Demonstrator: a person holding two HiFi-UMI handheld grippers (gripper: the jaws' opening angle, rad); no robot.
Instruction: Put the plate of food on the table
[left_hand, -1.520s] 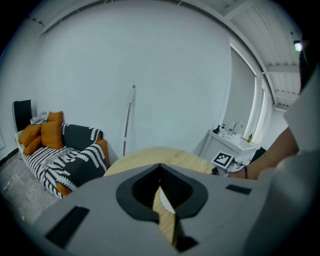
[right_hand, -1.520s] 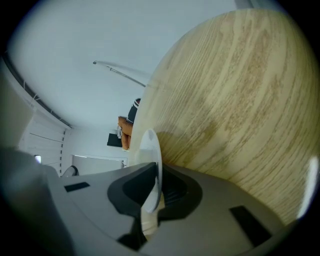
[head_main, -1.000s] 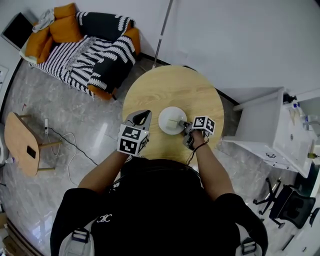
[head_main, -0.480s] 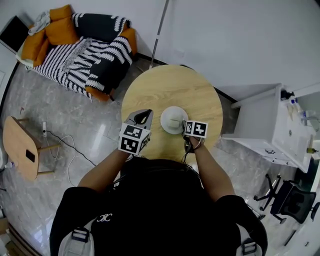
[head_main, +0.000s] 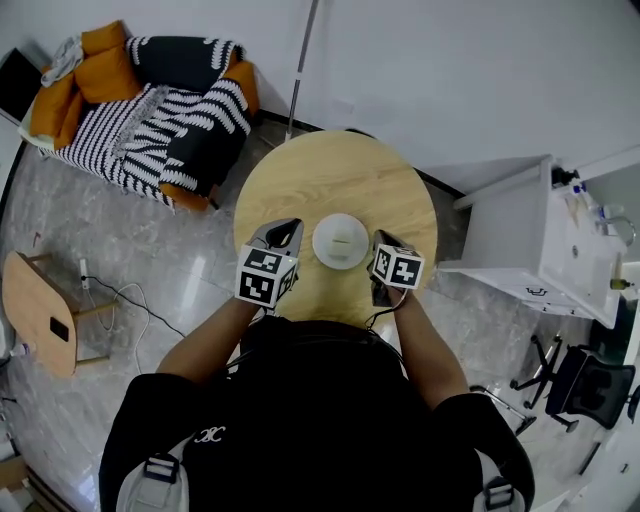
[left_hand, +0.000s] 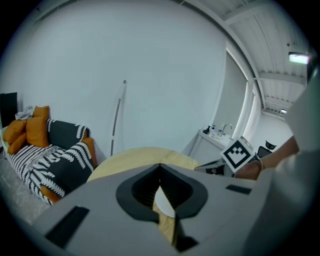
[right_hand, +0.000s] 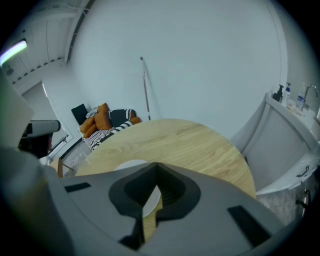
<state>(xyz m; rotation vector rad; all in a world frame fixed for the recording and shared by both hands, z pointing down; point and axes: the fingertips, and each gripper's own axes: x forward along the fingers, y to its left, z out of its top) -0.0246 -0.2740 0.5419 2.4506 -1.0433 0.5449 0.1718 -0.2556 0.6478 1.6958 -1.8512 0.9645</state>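
Sitting near the close edge of the round wooden table (head_main: 330, 175), the white plate (head_main: 341, 241) lies between the two grippers, touching neither. The left gripper (head_main: 288, 230) has its jaws pressed together on nothing. The right gripper (head_main: 383, 245) has just been closing its jaws, which now meet with nothing between them. The tabletop's far half is open wood. Marbled floor (head_main: 130, 240) rings the table, with a striped sofa (head_main: 150, 110) past the far left edge, a white cabinet (head_main: 520, 240) just beside the right edge and a small side table (head_main: 35, 310) well apart on the left.

White round plate (head_main: 341, 241) sits flat on the round wooden table (head_main: 330, 175), toward the edge nearest me.
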